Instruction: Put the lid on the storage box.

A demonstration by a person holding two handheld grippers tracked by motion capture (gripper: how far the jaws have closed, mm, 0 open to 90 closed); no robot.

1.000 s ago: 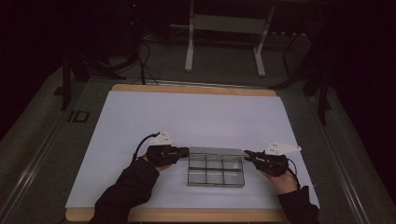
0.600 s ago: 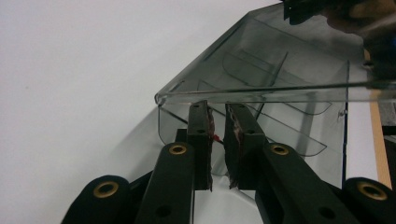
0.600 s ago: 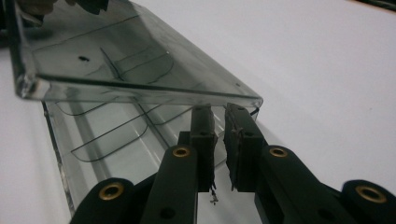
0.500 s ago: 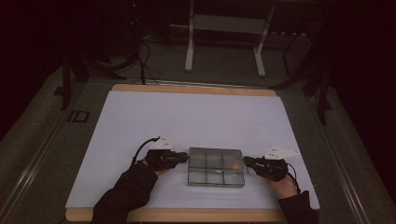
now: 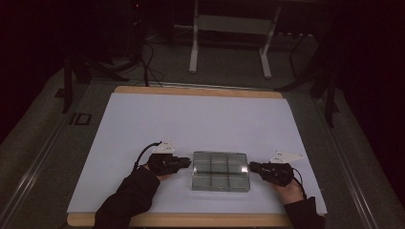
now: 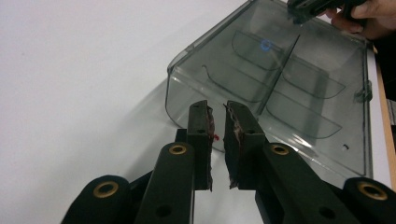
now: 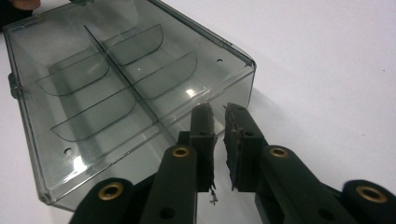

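Note:
A smoky clear plastic compartment box [image 5: 220,171] lies lid shut near the table's front edge, its inner dividers showing through the lid [image 6: 280,88] [image 7: 116,84]. My left gripper [image 5: 189,163] [image 6: 217,106] points at the box's left end wall, jaws almost together with only a thin slit and nothing between them. At the opposite end wall my right gripper [image 5: 251,166] [image 7: 218,108] is in the same state and holds nothing. Its tip [image 6: 317,7] appears beyond the box in the left gripper view. Whether either tip touches the box I cannot tell.
The box sits on a white sheet [image 5: 200,124] over a wooden table, whose front edge [image 5: 181,220] is close behind the hands. Dark floor, cables and a metal stand [image 5: 229,28] lie beyond the far edge.
Both grippers have slid slightly toward the table's front edge along the ends of the box. The box itself has stayed in place.

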